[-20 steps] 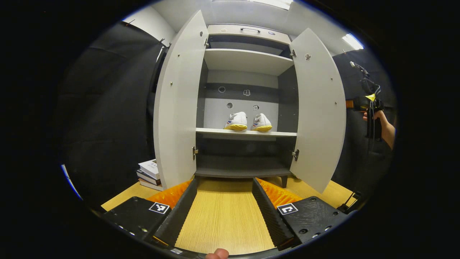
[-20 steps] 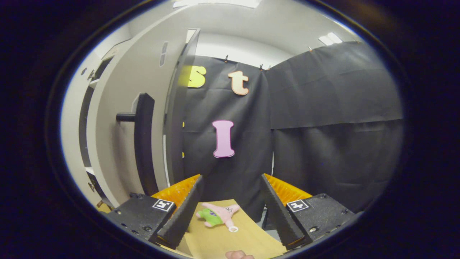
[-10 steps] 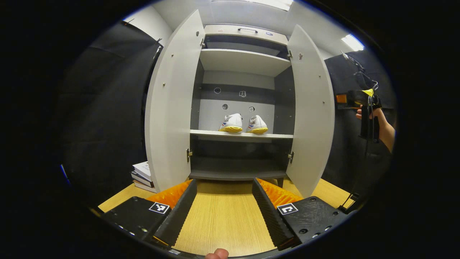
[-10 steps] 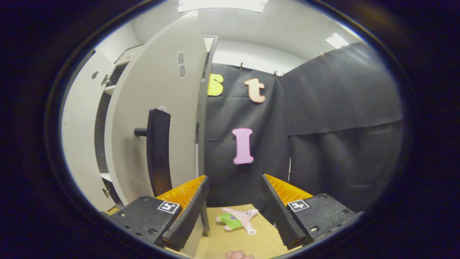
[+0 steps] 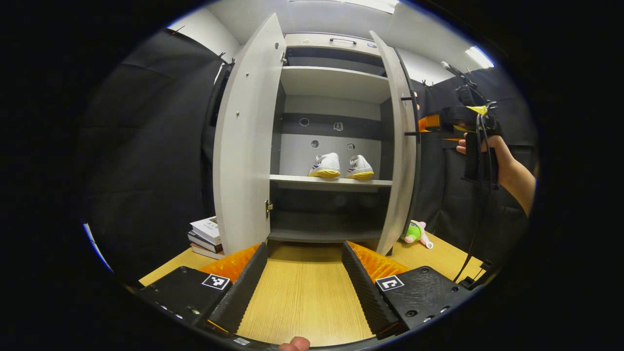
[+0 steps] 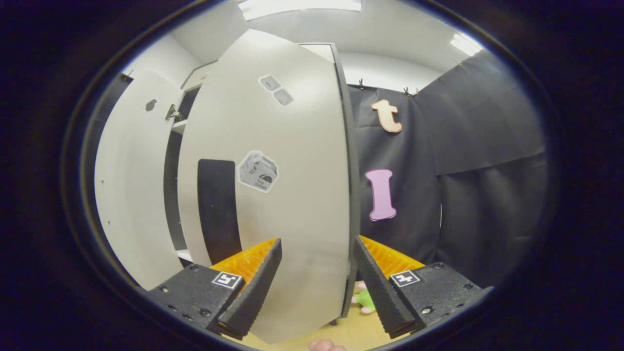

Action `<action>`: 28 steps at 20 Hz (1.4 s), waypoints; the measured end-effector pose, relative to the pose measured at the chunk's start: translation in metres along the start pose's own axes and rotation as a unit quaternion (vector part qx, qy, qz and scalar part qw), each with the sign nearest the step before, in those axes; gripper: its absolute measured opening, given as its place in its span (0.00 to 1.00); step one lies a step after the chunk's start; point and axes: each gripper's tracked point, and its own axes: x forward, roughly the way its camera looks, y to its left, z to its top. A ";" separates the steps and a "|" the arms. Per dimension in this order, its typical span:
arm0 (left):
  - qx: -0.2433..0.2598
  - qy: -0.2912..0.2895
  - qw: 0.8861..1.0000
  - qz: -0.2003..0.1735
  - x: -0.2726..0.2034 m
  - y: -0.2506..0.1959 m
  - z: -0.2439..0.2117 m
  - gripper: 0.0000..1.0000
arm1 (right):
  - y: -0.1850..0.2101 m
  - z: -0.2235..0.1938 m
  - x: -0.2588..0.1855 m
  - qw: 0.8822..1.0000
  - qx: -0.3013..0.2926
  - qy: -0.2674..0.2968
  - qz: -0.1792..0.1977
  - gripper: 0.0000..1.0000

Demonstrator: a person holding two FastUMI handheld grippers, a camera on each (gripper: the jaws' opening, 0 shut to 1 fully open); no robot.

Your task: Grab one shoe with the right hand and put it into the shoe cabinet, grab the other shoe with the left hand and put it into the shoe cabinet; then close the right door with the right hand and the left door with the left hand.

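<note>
Left gripper view: left gripper (image 5: 304,282) spread, empty, above table (image 5: 302,297). Ahead, both shoes (image 5: 341,166) on cabinet (image 5: 331,83) mid shelf, so placing done. Left door (image 5: 243,146) wide open; books (image 5: 204,236) beside it.
Right gripper view: right gripper (image 6: 317,282) spread, right door (image 6: 292,195) btwn fingers, partway shut; plush toy (image 6: 363,300) low, behind door edge.

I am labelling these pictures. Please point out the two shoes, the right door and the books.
shoes (image 5: 341,165): left gripper view, the left shoe's heel.
right door (image 6: 292,195): right gripper view, its outer face.
books (image 5: 205,231): left gripper view, the stack's top book.
</note>
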 end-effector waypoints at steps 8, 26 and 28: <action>-0.007 0.001 0.998 0.069 -0.012 0.056 0.000 0.93 | -0.025 -0.005 -0.057 0.999 -0.024 -0.019 -0.017 0.93; 0.060 -0.073 0.958 0.271 0.027 0.250 0.124 0.93 | -0.020 -0.197 -0.195 0.992 0.039 0.111 -0.033 0.98; 0.073 -0.086 0.957 0.268 0.036 0.258 0.147 0.91 | -0.031 -0.194 -0.194 0.993 0.028 0.105 -0.043 0.98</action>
